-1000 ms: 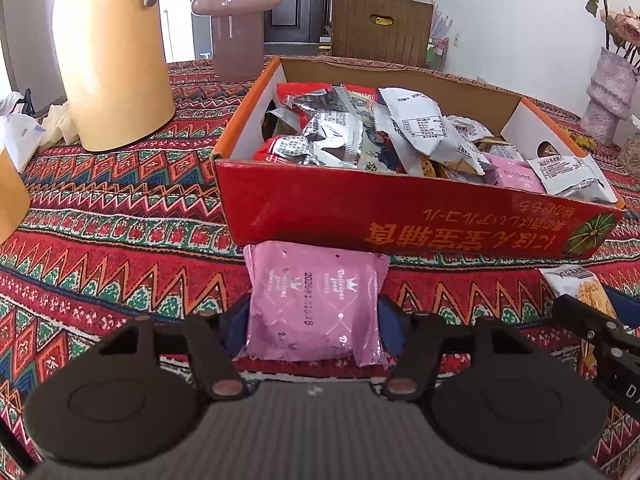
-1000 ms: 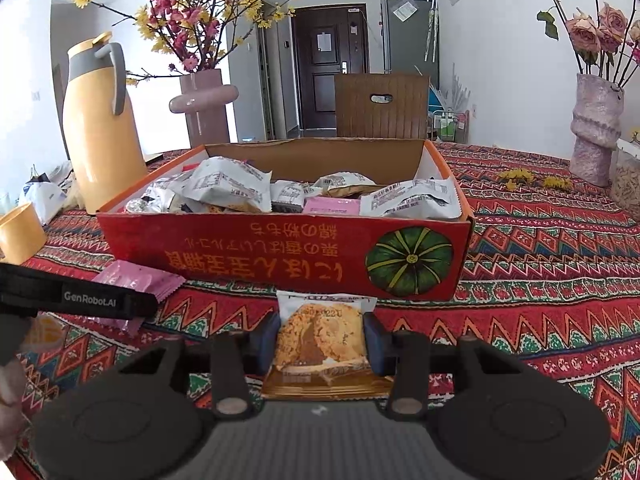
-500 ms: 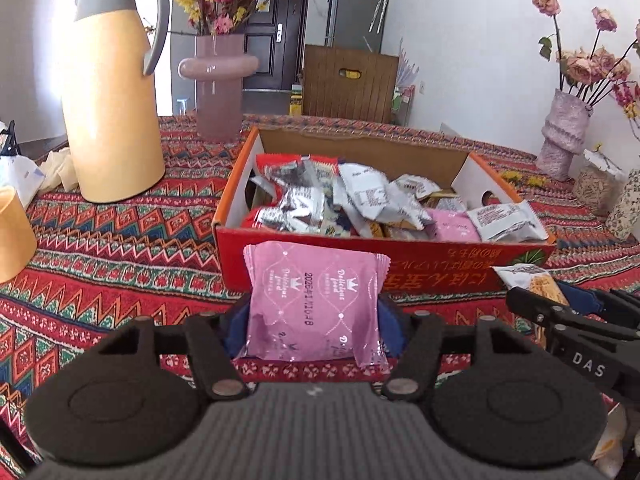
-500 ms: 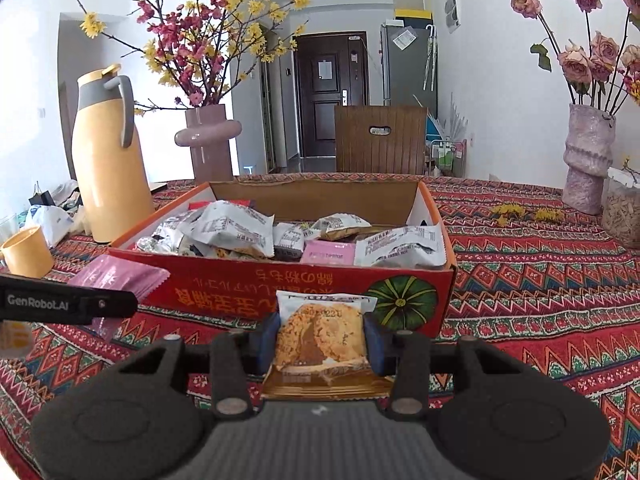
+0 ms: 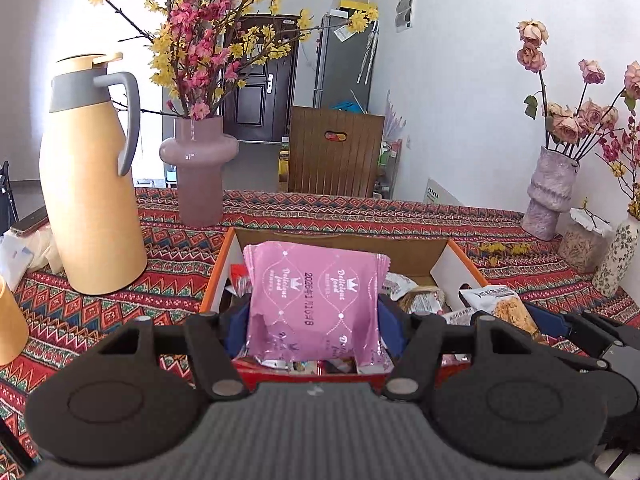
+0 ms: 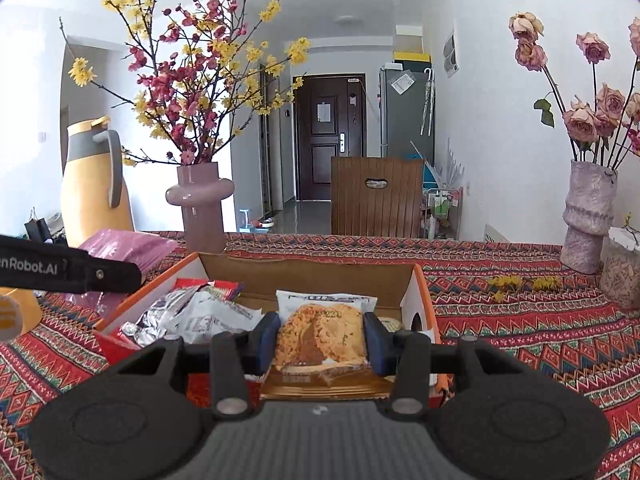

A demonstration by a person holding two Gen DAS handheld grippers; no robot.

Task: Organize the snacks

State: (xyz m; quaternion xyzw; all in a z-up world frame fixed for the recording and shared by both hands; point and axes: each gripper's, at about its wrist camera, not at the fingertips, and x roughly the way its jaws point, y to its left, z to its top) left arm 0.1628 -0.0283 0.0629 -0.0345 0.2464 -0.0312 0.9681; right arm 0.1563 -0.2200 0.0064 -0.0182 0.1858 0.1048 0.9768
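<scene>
Table, cloth-covered, bearing all items listed. Near middle: open cardboard box, snack packets lying inside it. Left of box: tall jug; between jug and box, further back, vase of blossom branches. Cup at the near left edge, before the jug. Far right: vase of roses, with a jar and a smaller vase in front of it. Behind the table: chair back; behind that, a door and fridge. Above the box's near edge: left packet between the left gripper's fingers; to its right, cookie packet between the right gripper's fingers.
</scene>
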